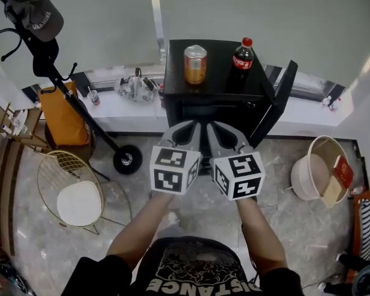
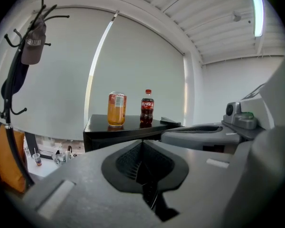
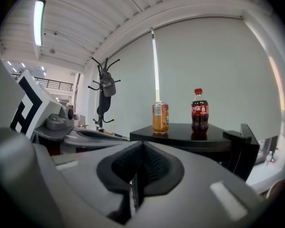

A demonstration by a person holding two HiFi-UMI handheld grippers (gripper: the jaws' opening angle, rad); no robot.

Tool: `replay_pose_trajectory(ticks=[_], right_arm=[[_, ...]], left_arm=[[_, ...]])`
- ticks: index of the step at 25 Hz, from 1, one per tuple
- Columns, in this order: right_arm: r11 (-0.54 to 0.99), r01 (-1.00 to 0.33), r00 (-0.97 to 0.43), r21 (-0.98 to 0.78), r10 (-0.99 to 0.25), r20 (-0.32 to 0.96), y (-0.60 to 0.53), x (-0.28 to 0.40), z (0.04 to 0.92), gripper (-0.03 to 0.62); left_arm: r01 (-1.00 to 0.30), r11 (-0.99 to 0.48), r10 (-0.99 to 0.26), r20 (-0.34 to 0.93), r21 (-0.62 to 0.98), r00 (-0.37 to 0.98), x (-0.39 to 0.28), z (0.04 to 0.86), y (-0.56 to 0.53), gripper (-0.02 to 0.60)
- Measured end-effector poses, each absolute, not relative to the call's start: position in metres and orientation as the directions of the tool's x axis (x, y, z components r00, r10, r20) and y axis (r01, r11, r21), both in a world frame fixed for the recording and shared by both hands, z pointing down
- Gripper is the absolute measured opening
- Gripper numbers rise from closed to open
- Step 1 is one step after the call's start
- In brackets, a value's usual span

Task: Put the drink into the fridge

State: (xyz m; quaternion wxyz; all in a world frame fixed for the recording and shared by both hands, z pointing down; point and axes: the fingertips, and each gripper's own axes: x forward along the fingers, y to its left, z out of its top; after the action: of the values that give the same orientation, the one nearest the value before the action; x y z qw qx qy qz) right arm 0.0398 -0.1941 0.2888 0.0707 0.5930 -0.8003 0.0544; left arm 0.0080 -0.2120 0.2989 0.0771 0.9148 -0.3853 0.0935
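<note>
A black mini fridge (image 1: 219,82) stands by the window, its door (image 1: 276,100) swung open to the right. On its top stand an orange drink can (image 1: 195,64) and a cola bottle (image 1: 242,57) with a red cap. Both show in the left gripper view, the can (image 2: 117,109) and the bottle (image 2: 147,107), and in the right gripper view, the can (image 3: 160,118) and the bottle (image 3: 199,110). My left gripper (image 1: 186,127) and right gripper (image 1: 216,127) are side by side in front of the fridge, short of it. Both are shut and hold nothing.
A coat rack with a cap (image 1: 34,16) and an orange bag (image 1: 61,113) stand at the left. A gold wire chair (image 1: 74,193) is on the floor at the lower left. A white bucket (image 1: 317,168) sits at the right. Small items lie on the window ledge (image 1: 135,88).
</note>
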Motion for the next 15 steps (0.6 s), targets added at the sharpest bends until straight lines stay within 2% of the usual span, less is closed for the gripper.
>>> replay_pose_trajectory(ticks=[11,15], right_arm=[[0.161,-0.987,-0.16,-0.008,-0.975,0.155,-0.276,0.023,0.272,0.005],[0.122,-0.992,-0.119,0.006,-0.978,0.172,-0.297,0.026,0.271,0.027]], left_arm=[[-0.639,-0.769,-0.617,0.225,0.031,0.754,-0.017,0.279,-0.291,0.005],[-0.604,-0.797,-0.584,0.221,0.03,0.781,-0.014,0.278,-0.311,0.005]])
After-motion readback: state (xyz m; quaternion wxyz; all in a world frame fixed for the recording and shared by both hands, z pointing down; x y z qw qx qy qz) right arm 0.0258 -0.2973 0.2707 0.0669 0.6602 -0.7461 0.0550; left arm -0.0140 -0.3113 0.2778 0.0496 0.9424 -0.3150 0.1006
